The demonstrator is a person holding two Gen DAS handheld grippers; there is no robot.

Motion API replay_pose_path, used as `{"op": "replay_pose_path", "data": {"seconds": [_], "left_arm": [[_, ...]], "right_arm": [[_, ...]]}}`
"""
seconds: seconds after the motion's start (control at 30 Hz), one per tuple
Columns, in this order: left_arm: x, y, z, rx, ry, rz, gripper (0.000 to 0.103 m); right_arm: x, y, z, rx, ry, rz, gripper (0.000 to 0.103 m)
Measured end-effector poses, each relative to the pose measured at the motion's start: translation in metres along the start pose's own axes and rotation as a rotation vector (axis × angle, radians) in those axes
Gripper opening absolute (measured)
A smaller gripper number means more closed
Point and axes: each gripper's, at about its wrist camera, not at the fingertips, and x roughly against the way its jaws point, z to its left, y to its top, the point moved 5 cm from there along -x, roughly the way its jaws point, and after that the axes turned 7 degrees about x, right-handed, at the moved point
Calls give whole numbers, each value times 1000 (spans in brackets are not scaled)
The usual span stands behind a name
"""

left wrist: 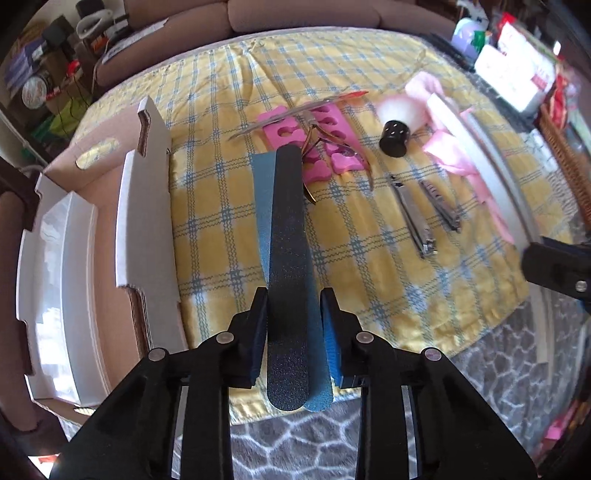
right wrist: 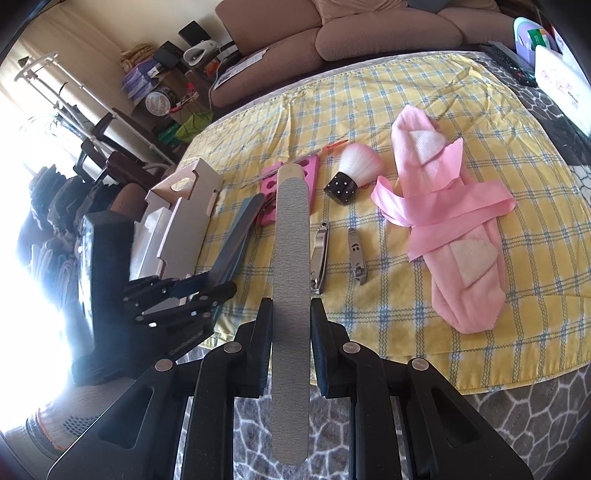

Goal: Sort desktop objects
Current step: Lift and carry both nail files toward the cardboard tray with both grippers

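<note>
My left gripper (left wrist: 293, 317) is shut on a black nail file (left wrist: 290, 258) stacked with a blue nail file (left wrist: 263, 192), held above the yellow checked cloth (left wrist: 369, 258). It also shows in the right wrist view (right wrist: 210, 286), at the left next to the box. My right gripper (right wrist: 291, 332) is shut on a grey nail file (right wrist: 291, 277) that points away over the cloth (right wrist: 369, 314). An open white cardboard box (left wrist: 144, 206) stands left of the left gripper.
On the cloth lie pink toe separators (left wrist: 332, 147), cuticle nippers (left wrist: 314, 140), a metal pusher (left wrist: 295, 110), a pink-white brush with black handle (right wrist: 351, 173), two nail clippers (right wrist: 321, 254) (right wrist: 356, 254) and pink cloth mitts with ribbon (right wrist: 443, 221). A sofa (right wrist: 369, 33) stands behind.
</note>
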Motion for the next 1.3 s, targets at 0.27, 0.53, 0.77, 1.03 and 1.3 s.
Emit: {"op": "replay_pose_path", "data": {"seconds": [0.27, 0.53, 0.77, 1.03, 1.3], "left_arm": [[28, -13, 17, -5, -73, -15, 23], [18, -25, 13, -73, 17, -1, 28], [-7, -10, -3, -101, 89, 18, 42], [-11, -5, 4, -62, 60, 9, 26], [26, -2, 10, -32, -25, -36, 26]], "right_arm": [[0, 3, 20, 0, -3, 8, 19], [-9, 0, 43, 15, -17, 50, 19], [-15, -6, 40, 4, -12, 59, 19], [-20, -11, 28, -11, -8, 68, 19], [-19, -10, 29, -22, -24, 63, 19]]}}
